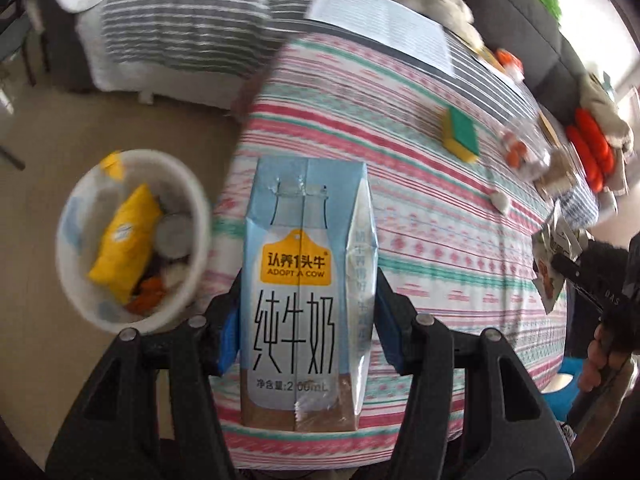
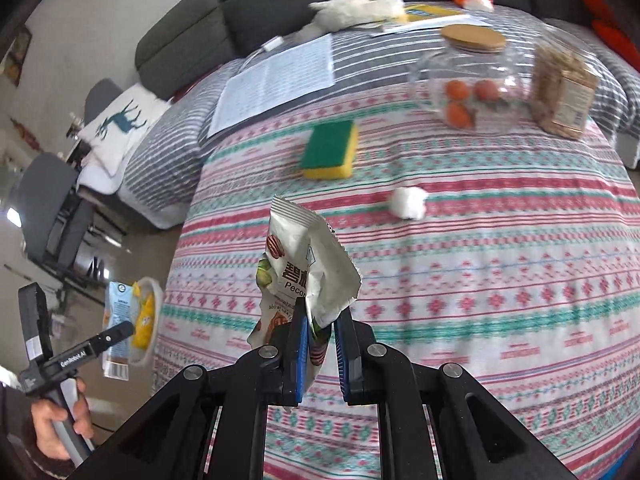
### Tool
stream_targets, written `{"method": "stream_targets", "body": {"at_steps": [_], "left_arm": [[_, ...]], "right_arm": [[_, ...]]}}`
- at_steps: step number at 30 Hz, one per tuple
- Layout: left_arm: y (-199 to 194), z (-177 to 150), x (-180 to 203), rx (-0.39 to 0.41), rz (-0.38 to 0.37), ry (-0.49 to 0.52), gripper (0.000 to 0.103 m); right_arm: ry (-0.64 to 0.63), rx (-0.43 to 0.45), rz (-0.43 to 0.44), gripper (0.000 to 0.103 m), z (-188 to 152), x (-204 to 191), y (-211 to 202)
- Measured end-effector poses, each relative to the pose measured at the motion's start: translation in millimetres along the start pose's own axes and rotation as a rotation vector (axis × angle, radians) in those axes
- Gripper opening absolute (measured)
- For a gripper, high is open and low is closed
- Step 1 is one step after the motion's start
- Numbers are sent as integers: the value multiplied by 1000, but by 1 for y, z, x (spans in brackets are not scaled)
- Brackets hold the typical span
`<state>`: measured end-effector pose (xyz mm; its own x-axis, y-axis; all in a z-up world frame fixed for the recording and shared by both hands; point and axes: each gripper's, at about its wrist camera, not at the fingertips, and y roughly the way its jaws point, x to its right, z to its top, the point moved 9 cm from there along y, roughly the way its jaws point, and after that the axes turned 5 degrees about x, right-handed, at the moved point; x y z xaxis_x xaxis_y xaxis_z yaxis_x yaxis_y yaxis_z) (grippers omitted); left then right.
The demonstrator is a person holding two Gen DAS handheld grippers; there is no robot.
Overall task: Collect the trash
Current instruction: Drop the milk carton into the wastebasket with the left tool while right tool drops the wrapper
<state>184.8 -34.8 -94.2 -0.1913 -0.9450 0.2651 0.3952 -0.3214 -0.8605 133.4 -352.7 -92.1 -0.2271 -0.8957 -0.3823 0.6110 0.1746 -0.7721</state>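
My left gripper (image 1: 307,310) is shut on a pale blue milk carton (image 1: 296,240), its blue pads pressing both sides; it hangs over the table edge. To its left, on the floor, a white bin (image 1: 64,256) holds yellow packets and other trash. My right gripper (image 2: 322,332) is shut on a crumpled white pecan snack wrapper (image 2: 308,256) above the patterned tablecloth (image 2: 500,280). The right wrist view shows the left gripper (image 2: 120,332) with the carton (image 2: 118,308) beside the bin (image 2: 158,292). A crumpled white tissue (image 2: 408,202) lies on the cloth.
On the table are a green and yellow sponge (image 2: 328,150), a glass jar (image 2: 472,88) with a cork lid and orange fruit, a biscuit packet (image 2: 564,92), a printed sheet (image 2: 276,80) and a plush toy (image 2: 356,4). A grey sofa stands behind.
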Motion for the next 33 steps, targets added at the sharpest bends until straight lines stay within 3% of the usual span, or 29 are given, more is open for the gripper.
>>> {"method": "stream_targets", "body": {"at_steps": [5, 16, 28, 30, 32, 33], "left_arm": [[-5, 0, -51, -6, 17, -102, 58], [19, -5, -131, -56, 158, -217, 58], [24, 14, -160, 14, 235, -166, 59], [22, 15, -165, 21, 246, -170, 65], [18, 18, -171, 45, 254, -184, 84], [15, 19, -173, 54, 260, -183, 84]], "right_arm": [[-22, -29, 29, 13, -4, -25, 17], [-87, -64, 55, 13, -9, -79, 47], [-110, -127, 129, 13, -20, -140, 92], [-116, -133, 142, 13, -24, -154, 98], [-136, -138, 152, 13, -28, -168, 104], [-142, -141, 159, 13, -29, -174, 106]]}}
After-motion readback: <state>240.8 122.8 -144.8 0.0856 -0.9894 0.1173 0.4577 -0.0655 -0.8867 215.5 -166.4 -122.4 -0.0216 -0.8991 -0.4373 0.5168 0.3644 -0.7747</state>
